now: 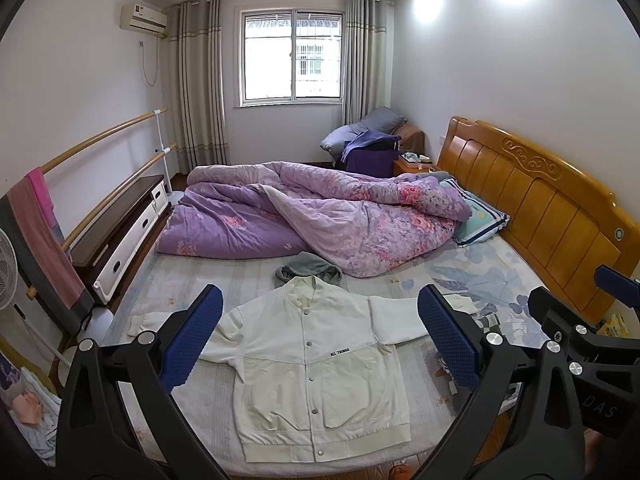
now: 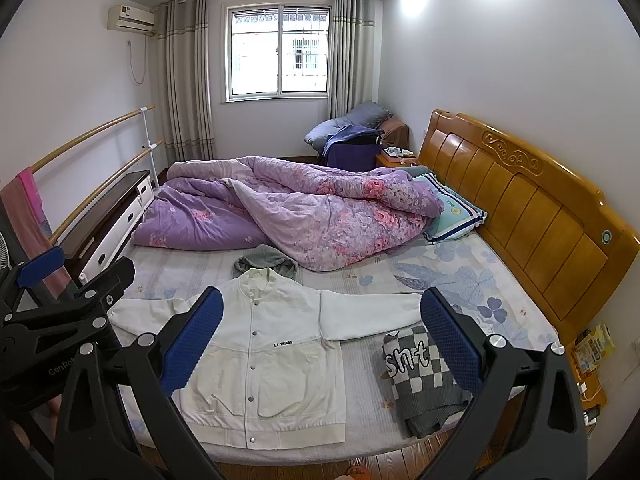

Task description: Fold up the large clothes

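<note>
A white snap-button jacket (image 1: 316, 364) (image 2: 272, 352) lies face up and flat on the near part of the bed, both sleeves spread sideways, hem toward me. My left gripper (image 1: 320, 336) hovers open above the jacket, its blue pads (image 1: 192, 336) wide apart with nothing between them. My right gripper (image 2: 322, 340) is open too, held above the jacket's right side and right sleeve (image 2: 368, 314). The right gripper also shows at the right edge of the left wrist view; the left gripper shows at the left edge of the right wrist view.
A folded grey-and-white checkered knit (image 2: 424, 376) lies right of the jacket. A grey hooded garment (image 1: 308, 272) sits behind the collar. A purple floral quilt (image 1: 312, 216) is heaped across the far bed, beside a pillow (image 1: 480, 216). The wooden headboard (image 1: 540, 204) stands on the right, a cabinet (image 1: 120, 236) on the left.
</note>
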